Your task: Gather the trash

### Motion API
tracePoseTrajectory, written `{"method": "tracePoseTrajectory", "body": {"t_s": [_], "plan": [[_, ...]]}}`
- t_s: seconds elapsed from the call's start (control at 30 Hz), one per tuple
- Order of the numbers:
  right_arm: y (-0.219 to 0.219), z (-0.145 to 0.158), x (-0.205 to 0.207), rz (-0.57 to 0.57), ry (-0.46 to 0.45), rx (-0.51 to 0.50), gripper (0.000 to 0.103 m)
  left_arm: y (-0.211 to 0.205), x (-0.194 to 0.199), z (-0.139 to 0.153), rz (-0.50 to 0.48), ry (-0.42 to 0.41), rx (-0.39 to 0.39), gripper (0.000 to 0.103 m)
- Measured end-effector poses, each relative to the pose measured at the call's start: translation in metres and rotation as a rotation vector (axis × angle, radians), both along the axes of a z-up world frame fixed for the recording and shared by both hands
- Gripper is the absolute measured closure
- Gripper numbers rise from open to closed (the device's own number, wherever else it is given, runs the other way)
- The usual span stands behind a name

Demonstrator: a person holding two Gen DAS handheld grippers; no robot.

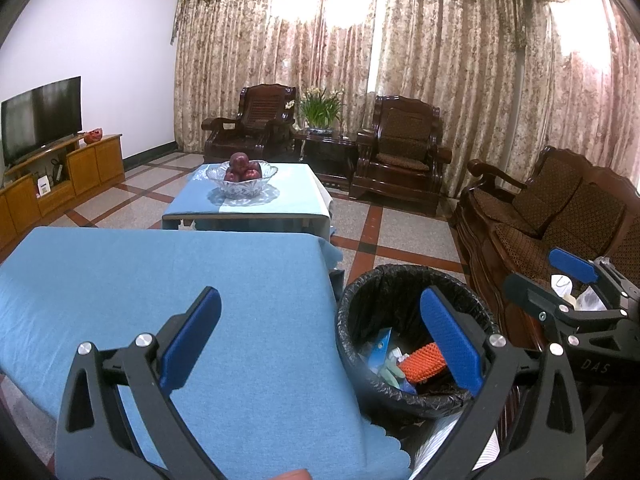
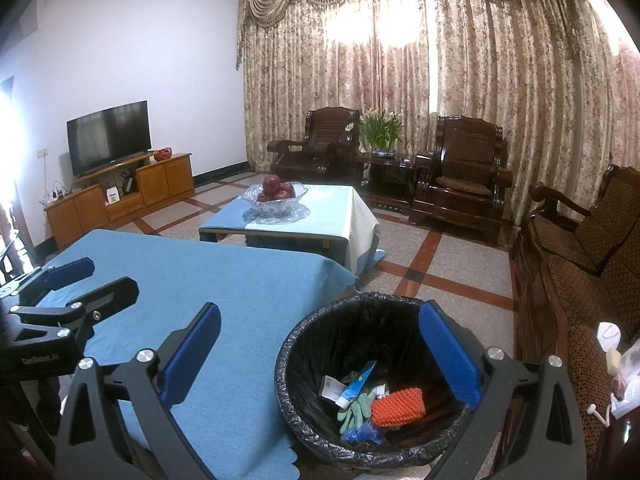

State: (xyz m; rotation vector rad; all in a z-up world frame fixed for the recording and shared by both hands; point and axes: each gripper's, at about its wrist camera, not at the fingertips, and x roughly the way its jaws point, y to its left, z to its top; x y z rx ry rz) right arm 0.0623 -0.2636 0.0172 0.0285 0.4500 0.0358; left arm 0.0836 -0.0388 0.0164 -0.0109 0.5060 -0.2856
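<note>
Left tongs (image 1: 320,340) spread, empty | right tongs (image 2: 320,354) spread over bin (image 2: 308,332)

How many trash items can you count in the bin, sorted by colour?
Inside the trash bin, going by the right wrist view:
Orange: 1, foam net
Green: 1, glove
Blue and white: 1, tube
Blue: 1, crumpled item
Total: 4 visible

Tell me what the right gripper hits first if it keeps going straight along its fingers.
Likely nothing close: the right gripper aims over the near table's corner and the bin's left rim, toward the far table. Depth is unclear.
</note>
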Motion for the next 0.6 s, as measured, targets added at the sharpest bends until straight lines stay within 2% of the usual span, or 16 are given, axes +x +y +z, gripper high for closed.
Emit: {"method": "tracePoseTrajectory", "body": {"t_s": [0.6], "plan": [[0.0025, 0.0009, 0.0002, 0.0, 0.001, -0.001, 0.006, 0.0035, -0.0026, -0.0049, 0.007, 0.006, -0.001, 0.006]]}}
